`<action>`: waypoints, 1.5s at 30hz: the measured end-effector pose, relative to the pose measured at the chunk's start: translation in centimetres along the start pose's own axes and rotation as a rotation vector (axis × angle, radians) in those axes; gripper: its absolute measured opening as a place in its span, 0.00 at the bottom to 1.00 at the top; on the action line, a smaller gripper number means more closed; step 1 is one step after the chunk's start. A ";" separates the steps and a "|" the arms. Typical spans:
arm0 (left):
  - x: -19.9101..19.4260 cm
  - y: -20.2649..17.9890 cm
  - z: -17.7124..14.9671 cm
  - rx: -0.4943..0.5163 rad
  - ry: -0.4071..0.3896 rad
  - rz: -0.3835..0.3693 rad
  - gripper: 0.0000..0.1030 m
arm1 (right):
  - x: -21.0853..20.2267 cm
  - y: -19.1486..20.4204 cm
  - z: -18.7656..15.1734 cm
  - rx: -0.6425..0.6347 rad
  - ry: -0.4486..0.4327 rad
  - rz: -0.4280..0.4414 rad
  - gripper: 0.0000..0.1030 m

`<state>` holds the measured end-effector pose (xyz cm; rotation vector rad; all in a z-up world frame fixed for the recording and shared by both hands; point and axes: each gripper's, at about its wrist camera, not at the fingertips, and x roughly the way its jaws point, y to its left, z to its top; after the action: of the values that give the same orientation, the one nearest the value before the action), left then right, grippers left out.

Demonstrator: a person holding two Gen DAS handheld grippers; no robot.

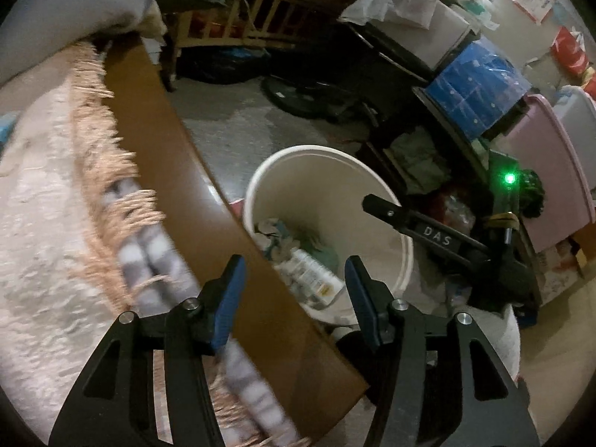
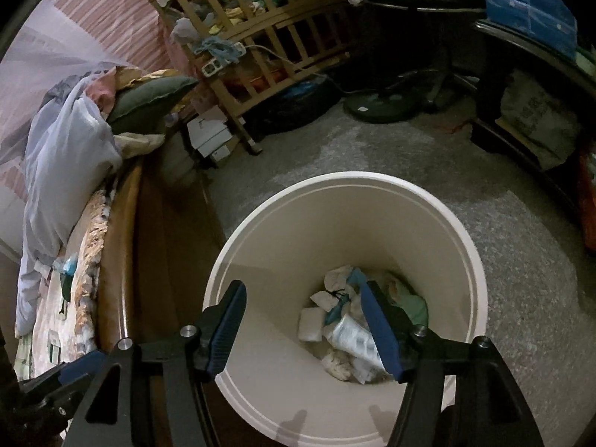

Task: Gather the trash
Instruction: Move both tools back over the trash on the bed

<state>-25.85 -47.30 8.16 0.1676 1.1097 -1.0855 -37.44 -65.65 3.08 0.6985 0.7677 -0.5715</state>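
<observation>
Hovering both grippers over the round cream plastic trash bin (image 2: 346, 223), nothing held in either.

Right gripper (image 2: 303, 329) sits lower centre of its view, blue-padded jaws apart and empty, right above the bin's mouth. Down at the bottom there's crumpled white paper and wrappers (image 2: 335, 361) plus a white plastic bottle (image 2: 352, 335). Left gripper (image 1: 294, 298), bottom centre of its view, jaws also apart and empty, over the brown wooden bed edge (image 1: 223, 223) just beside the bin, with a fringed beige blanket (image 1: 56, 223) on the left.

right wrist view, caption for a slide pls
Open right claw above a white bin with trash at the bottom, beside a bed.
</observation>
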 end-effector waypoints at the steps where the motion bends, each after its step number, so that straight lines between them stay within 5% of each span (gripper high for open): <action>1: -0.5 0.3 -0.2 0.004 -0.007 0.021 0.52 | 0.0 0.1 -0.1 -0.004 0.001 0.003 0.60; 13: -5.0 4.0 -2.5 0.021 -0.089 0.225 0.52 | -0.8 4.3 -1.6 -0.136 -0.043 0.042 0.60; 22: -8.4 8.7 -3.8 -0.083 -0.146 0.332 0.52 | -2.7 9.6 -3.5 -0.271 -0.097 0.013 0.60; 45: -15.1 22.5 -5.8 -0.336 -0.217 0.438 0.52 | -3.2 25.9 -8.5 -0.529 -0.047 0.172 0.60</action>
<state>-12.50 -23.01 8.58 0.0217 0.9835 -0.5046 -25.18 -42.16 10.27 0.2559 0.7634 -0.2089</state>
